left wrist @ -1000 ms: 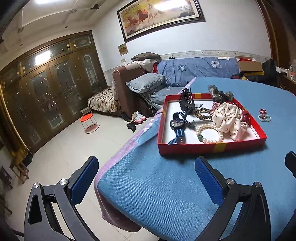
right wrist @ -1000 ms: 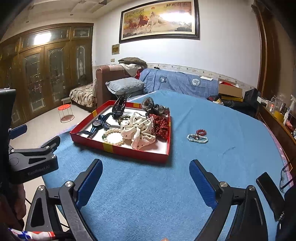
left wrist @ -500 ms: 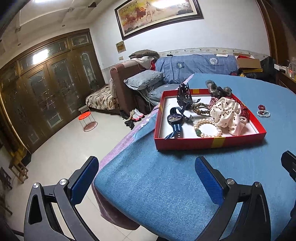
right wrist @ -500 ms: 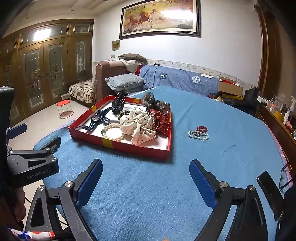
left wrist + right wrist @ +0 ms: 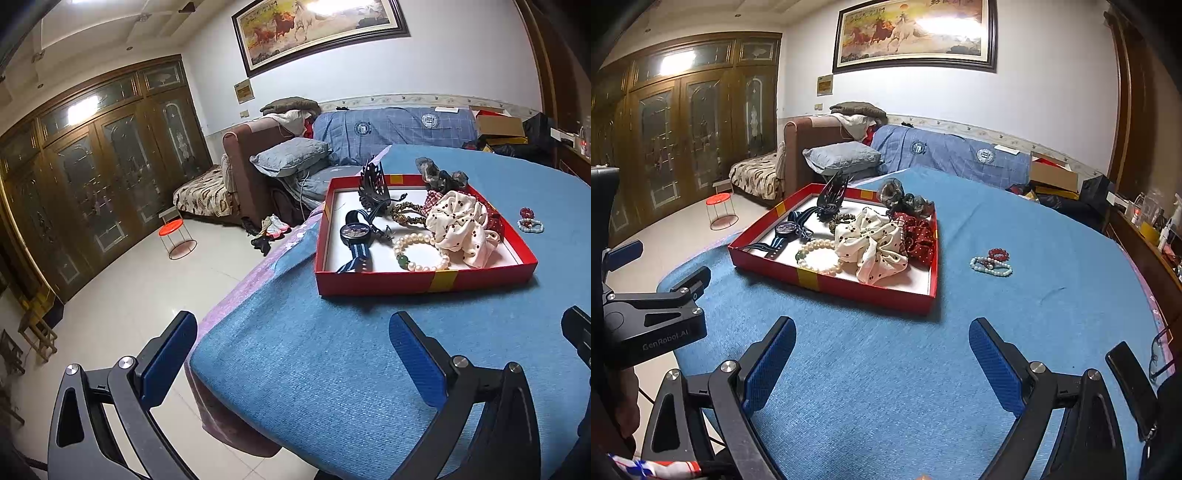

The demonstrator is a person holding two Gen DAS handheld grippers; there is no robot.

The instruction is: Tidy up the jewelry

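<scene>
A red tray (image 5: 424, 283) (image 5: 827, 286) sits on the blue-covered table. It holds a watch (image 5: 355, 233) (image 5: 786, 229), a pearl bracelet (image 5: 421, 254) (image 5: 818, 255), a black hair claw (image 5: 373, 184) (image 5: 833, 195), a cream dotted scrunchie (image 5: 460, 225) (image 5: 873, 242), a red scrunchie (image 5: 918, 234) and a grey one (image 5: 905, 199). Two bead bracelets (image 5: 991, 262) (image 5: 530, 220) lie on the cloth right of the tray. My left gripper (image 5: 295, 362) is open and empty over the table's near left edge. My right gripper (image 5: 882, 365) is open and empty above the cloth, in front of the tray.
The table's left edge (image 5: 236, 295) drops to a tiled floor with a small red stool (image 5: 171, 230). A sofa with pillows (image 5: 846, 158) stands behind the table. A black phone (image 5: 1134, 387) and glasses (image 5: 1161, 354) lie at the near right. The left gripper's body (image 5: 650, 317) shows at left.
Both grippers have drifted slightly, so the tray sits a little differently in each view. Both stay open and empty. Nothing on the table has moved.
</scene>
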